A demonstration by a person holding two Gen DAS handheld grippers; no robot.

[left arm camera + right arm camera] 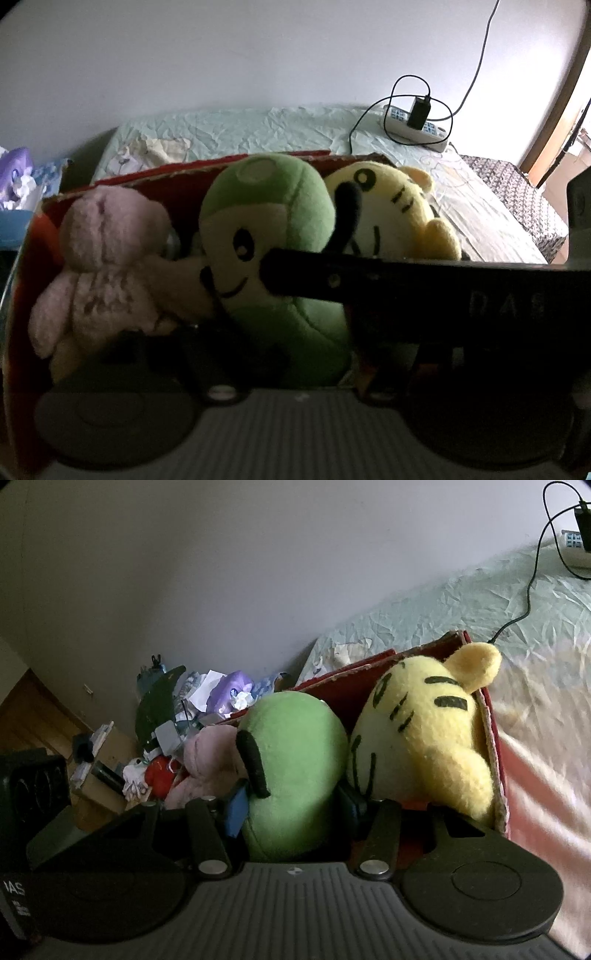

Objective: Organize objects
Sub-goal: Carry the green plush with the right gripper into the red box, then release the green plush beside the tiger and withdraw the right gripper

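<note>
A red cardboard box (147,173) on the bed holds three plush toys: a pink one (99,258) at the left, a green one (266,206) in the middle and a yellow tiger (399,206) at the right. My right gripper (295,805) is shut on the green plush (295,738), a blue pad pressing each side, with the tiger (424,731) just right of it and the pink plush (210,760) to its left. In the left wrist view one of its black fingers (280,273) crosses the green face. My left gripper (284,343) stands wide open low in the box, in deep shadow.
The box's right wall (495,746) stands on a crumpled pale green sheet (258,125). A power strip with charger and cables (417,118) lies at the bed's far right. Beyond the bed's left end are a clutter pile (207,694) and a cardboard carton (103,775).
</note>
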